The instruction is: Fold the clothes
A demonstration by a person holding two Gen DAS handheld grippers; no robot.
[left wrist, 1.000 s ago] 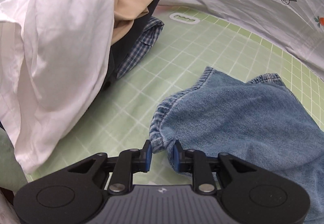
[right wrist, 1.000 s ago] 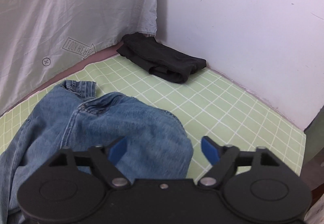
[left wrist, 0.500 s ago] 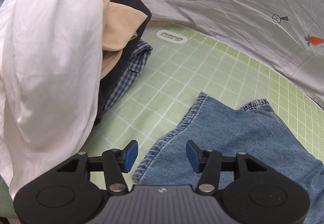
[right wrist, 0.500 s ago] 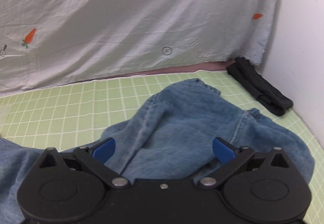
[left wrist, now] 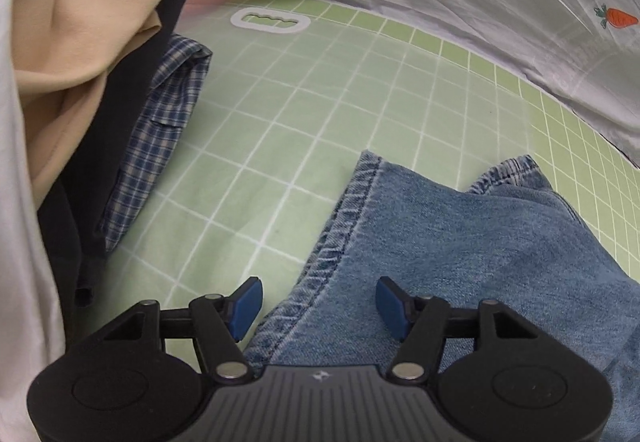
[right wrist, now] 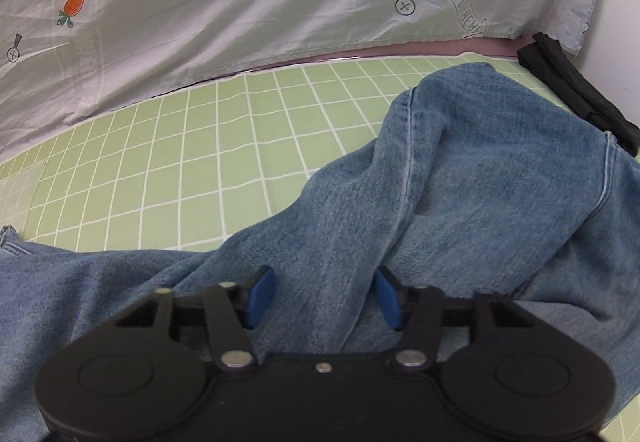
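Blue jeans (left wrist: 460,242) lie crumpled on a green grid mat (left wrist: 320,90). In the left wrist view my left gripper (left wrist: 318,306) hovers over a leg hem. The stitched edge runs between its blue pads, which stand clear of it while the jaws close slightly. In the right wrist view my right gripper (right wrist: 324,296) is low over the jeans (right wrist: 480,170). A raised ridge of denim runs between its pads. The jaws are closing around it, and I see no firm pinch.
A pile of clothes rises on the left: white cloth (left wrist: 24,242), a beige garment (left wrist: 72,42), a black one (left wrist: 120,114), a plaid shirt (left wrist: 160,130). A grey carrot-print sheet (right wrist: 240,2) hangs behind the mat. A folded black garment (right wrist: 576,98) lies by the white wall.
My left gripper let go of the pinched hem, opened and slid along the leg. My right gripper swung left across the jeans, sank toward them, and its wide jaws narrowed around a denim ridge.
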